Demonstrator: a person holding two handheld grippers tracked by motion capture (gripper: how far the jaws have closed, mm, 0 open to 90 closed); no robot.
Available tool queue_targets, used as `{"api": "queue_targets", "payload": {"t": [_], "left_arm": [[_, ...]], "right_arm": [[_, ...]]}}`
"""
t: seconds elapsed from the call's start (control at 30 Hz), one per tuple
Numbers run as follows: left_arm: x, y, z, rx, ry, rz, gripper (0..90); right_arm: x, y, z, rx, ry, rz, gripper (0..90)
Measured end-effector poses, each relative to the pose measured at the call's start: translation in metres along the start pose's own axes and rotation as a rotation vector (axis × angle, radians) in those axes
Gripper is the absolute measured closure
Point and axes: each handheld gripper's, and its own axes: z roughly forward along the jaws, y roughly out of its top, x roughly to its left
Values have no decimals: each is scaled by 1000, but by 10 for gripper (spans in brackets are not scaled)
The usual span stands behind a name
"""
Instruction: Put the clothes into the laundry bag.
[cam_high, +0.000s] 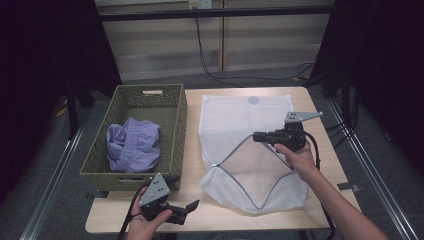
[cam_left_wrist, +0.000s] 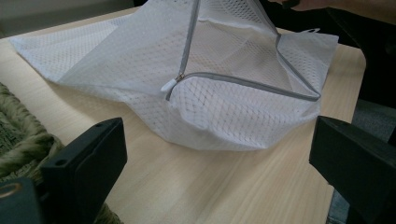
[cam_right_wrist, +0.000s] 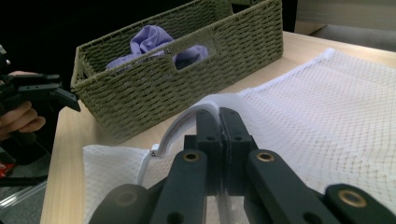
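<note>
Gripping the mesh bag's (cam_high: 235, 125) zipper edge, seemingly: right tongs (cam_high: 256, 136).

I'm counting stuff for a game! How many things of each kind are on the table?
Woven baskets: 1
Purple cloth bundles in the basket: 1
White mesh laundry bags: 1
Total: 3

I cannot see how much of the purple garment (cam_high: 134, 146) lies below the wicker basket's (cam_high: 176, 145) near wall. The mesh laundry bag's (cam_high: 235, 125) interior beyond its zipper opening is unreadable to me. Beside the basket, the left gripper (cam_left_wrist: 219, 158) has its jaw bases cut off at the frame bottom.
</note>
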Motion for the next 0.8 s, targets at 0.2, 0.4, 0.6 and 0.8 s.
{"api": "queue_targets", "payload": {"t": [0.2,0.4,0.6,0.8], "left_arm": [[0,0,0,11,4,7,41],[-1,1,-1,-8,4,11,37],[-1,13,-15,-72,58,18,40],[8,18,-22,-87,121,-10,41]], "right_arm": [[0,7,0,-30,16,5,885],[0,10,0,-43,19,-3,886],[-1,10,-1,-48,14,-1,886],[0,8,2,-35,14,-8,885]]}}
